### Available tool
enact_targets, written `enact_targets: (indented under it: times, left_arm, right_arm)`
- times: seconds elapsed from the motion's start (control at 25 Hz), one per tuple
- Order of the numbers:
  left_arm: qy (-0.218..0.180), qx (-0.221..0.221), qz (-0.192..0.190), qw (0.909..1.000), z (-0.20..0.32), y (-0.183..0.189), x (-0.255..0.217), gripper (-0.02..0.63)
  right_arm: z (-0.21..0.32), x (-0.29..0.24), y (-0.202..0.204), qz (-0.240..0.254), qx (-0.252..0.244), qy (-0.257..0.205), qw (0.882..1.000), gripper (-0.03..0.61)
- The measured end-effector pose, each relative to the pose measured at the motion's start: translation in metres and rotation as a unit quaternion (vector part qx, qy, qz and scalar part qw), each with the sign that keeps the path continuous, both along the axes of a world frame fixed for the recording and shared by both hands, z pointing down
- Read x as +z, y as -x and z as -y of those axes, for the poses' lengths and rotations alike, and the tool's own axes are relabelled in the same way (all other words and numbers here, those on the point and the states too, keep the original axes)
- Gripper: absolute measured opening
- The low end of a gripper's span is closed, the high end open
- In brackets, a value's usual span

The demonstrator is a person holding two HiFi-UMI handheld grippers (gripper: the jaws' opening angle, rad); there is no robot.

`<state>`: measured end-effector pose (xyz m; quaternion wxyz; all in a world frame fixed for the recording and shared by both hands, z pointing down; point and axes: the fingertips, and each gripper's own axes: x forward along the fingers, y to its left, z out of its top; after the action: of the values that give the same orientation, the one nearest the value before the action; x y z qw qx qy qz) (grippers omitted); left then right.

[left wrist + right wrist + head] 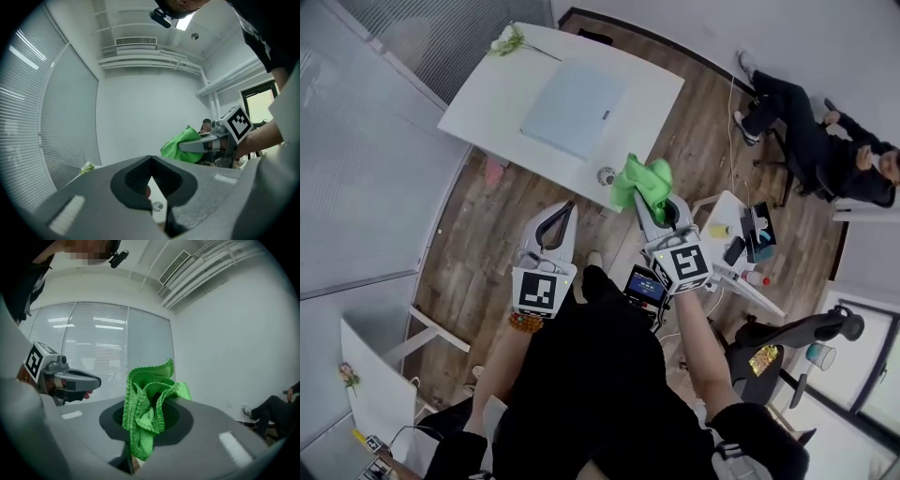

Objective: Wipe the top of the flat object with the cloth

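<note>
The flat object (575, 108) is a pale blue-grey slab lying on the white table (478, 98) ahead of me. My right gripper (649, 199) is shut on a bunched green cloth (641, 181), held in the air just short of the table's near edge. In the right gripper view the cloth (149, 401) spills up and down out of the closed jaws of the right gripper (149, 416). My left gripper (568, 212) hovers beside it to the left, its jaws together with nothing between them. The left gripper view shows those jaws meeting at the left gripper (150, 161), with the cloth (180, 145) to the right.
A white flower sprig (508, 40) lies at the table's far corner, and a small round thing (607, 175) sits by its near edge. A small side table (741, 239) with bottles stands to the right. A seated person (820, 141) and an office chair (787, 337) are beyond.
</note>
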<state>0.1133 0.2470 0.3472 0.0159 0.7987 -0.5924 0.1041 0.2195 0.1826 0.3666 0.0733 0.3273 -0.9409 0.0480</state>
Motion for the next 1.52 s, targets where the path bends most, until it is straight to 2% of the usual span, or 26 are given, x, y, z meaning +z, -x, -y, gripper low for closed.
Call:
enact_targets:
  times: [0.36,0.64,0.92,1.08,1.28,1.4,1.52]
  left_arm:
    - [0.003,0.025,-0.008,0.9997,0.072,0.033,0.013,0.0]
    - [0.01,0.064,-0.018,0.9977,0.155,0.078,0.029,0.0]
    - [0.037,0.127,-0.027,0.9909,0.213,0.107,0.057,0.0]
    - [0.052,0.153,-0.037,0.9862,0.237,0.12,0.072,0.0]
    - [0.065,0.173,-0.019,0.9825,0.257,0.127,0.09,0.0]
    - [0.057,0.184,0.001,0.9813,0.261,0.133,0.105,0.0]
    - [0.075,0.174,0.025,0.9815,0.266,0.146,0.132,0.0]
  right_arm:
    - [0.064,0.006,0.02,-0.031,0.024,0.003,0.999,0.077]
    - [0.14,0.014,0.059,-0.057,0.049,0.02,0.997,0.077]
    - [0.202,0.027,0.077,-0.051,0.115,0.067,0.99,0.078]
    - [0.225,0.031,0.078,-0.051,0.165,0.075,0.982,0.077]
    - [0.25,0.04,0.078,-0.108,0.164,0.057,0.979,0.078]
    - [0.268,0.057,0.083,-0.179,0.132,0.022,0.975,0.078]
    - [0.3,0.088,0.092,-0.262,0.092,-0.012,0.961,0.078]
